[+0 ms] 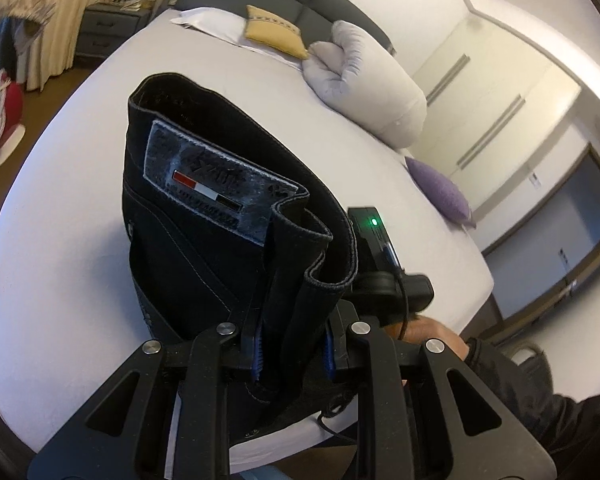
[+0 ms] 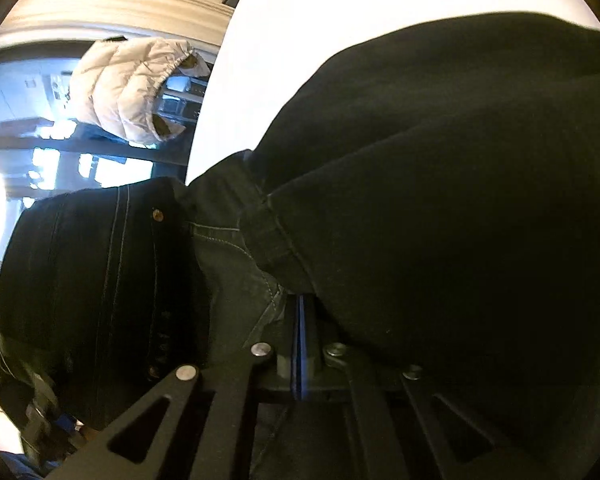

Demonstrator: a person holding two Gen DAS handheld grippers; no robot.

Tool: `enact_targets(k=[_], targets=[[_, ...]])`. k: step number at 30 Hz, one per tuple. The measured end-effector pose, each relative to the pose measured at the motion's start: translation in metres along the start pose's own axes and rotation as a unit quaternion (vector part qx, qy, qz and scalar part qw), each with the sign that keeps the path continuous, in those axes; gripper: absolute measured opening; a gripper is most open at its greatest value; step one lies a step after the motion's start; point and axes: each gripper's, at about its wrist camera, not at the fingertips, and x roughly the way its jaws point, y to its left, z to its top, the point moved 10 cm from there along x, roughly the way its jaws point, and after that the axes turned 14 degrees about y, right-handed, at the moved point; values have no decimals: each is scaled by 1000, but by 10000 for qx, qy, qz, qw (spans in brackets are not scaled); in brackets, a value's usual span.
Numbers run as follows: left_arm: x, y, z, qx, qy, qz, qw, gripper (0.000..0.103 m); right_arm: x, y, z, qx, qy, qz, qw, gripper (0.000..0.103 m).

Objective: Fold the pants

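One pair of dark pants [image 1: 220, 208] rises from the bed [image 1: 80, 208] straight ahead of the left gripper [image 1: 294, 350], clamped between its two fingers, while the right gripper [image 2: 300, 344], beside it, pinches another fold, with four pillows beyond.

The pants [image 1: 220, 216] stand up from the bed [image 1: 80, 208], their waistband between the fingers of the left gripper [image 1: 294, 350], at the bed's near edge. Behind the pants, along the bed's far side, lie a flat pillow [image 1: 212, 24], a cushion [image 1: 274, 30] and a rolled duvet [image 1: 368, 88]. Right of the pants sits a second cushion [image 1: 440, 190]. A nightstand [image 1: 108, 28] stands beyond the bed's left corner.
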Motion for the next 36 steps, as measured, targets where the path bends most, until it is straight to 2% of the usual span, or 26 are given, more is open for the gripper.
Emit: enact_targets(k=[2, 4, 5, 7, 8, 9, 10, 14, 17, 18, 19, 21, 22, 23, 24, 25, 28, 32, 36], targets=[[8, -12, -1, 157, 79, 45, 9998, 20, -19, 2, 0, -19, -175, 186, 9997, 23], [17, -24, -6, 357, 170, 127, 9991, 20, -61, 18, 0, -118, -810, 798, 9934, 66], [23, -32, -8, 476, 221, 180, 9985, 20, -84, 26, -2, -219, -1112, 1006, 9884, 72], [34, -44, -12, 653, 311, 248, 9971, 20, -115, 38, -9, -460, -1400, 1164, 9822, 83], [42, -52, -13, 787, 363, 321, 9957, 20, -128, 47, -15, -581, -1413, 1268, 9801, 87], [48, -58, -14, 876, 406, 373, 9946, 20, -133, 55, -20, -681, -1367, 1354, 9790, 97], [54, -63, -16, 946, 448, 407, 9937, 20, -136, 64, -28, -821, -1283, 1405, 9783, 99], [80, -89, -25, 1340, 624, 543, 9875, 20, -117, 90, -40, -1278, -929, 1132, 9809, 99], [95, -105, -37, 1680, 778, 668, 9804, 20, -99, 85, -37, -1175, -751, 903, 9861, 99], [99, -112, -40, 1785, 825, 694, 9780, 20, -93, 83, -37, -1128, -712, 793, 9879, 93], [101, -113, -43, 1841, 859, 701, 9766, 20, -90, 79, -34, -1066, -696, 688, 9895, 78], [111, -121, -52, 1986, 964, 726, 9726, 20, -94, 62, -33, -873, -612, 570, 9927, 67], [113, -122, -56, 2025, 991, 739, 9715, 20, -97, 53, -31, -745, -623, 544, 9938, 51], [119, -125, -58, 2067, 1023, 753, 9701, 20, -100, 43, -29, -637, -650, 484, 9947, 43], [123, -127, -59, 2090, 1042, 759, 9694, 20, -105, 33, -28, -554, -663, 431, 9953, 30], [127, -127, -58, 2106, 1063, 743, 9689, 20, -110, 26, -29, -492, -688, 394, 9956, 24], [145, -144, -59, 2259, 1123, 681, 9652, 20, -119, 7, -26, -331, -795, 211, 9961, 19], [161, -164, -66, 2433, 1182, 580, 9610, 20, -139, -18, -23, -198, -925, -22, 9955, 17], [192, -205, -65, 2669, 1255, 546, 9540, 20, -160, -46, -16, -76, -943, -291, 9951, 17]])
